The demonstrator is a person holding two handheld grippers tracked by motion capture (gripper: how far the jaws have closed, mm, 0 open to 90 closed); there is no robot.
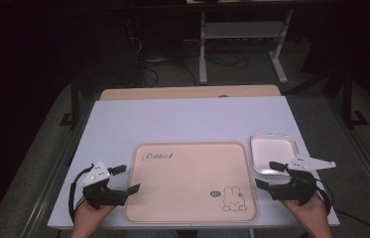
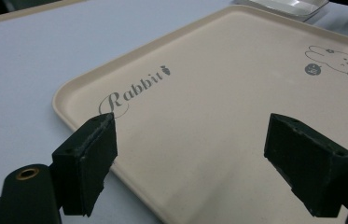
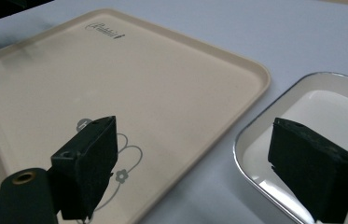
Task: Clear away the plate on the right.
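A beige tray (image 1: 187,183) printed with "Rabbit" and a rabbit drawing lies near the front of the white table. Its surface is bare. A small square silver dish (image 1: 273,151) sits just right of the tray's far corner. My left gripper (image 1: 128,179) hovers open at the tray's left edge, with nothing between its jaws. In the left gripper view the left gripper (image 2: 209,163) frames the tray (image 2: 237,93). My right gripper (image 1: 268,175) is open at the tray's right edge, just in front of the dish. The right gripper view has the right gripper (image 3: 199,163) between tray (image 3: 115,84) and dish (image 3: 330,107).
The white table (image 1: 187,119) stretches beyond the tray, with a wooden board (image 1: 187,92) along its far edge. Behind it a white metal frame (image 1: 242,44) and cables stand on the dark floor.
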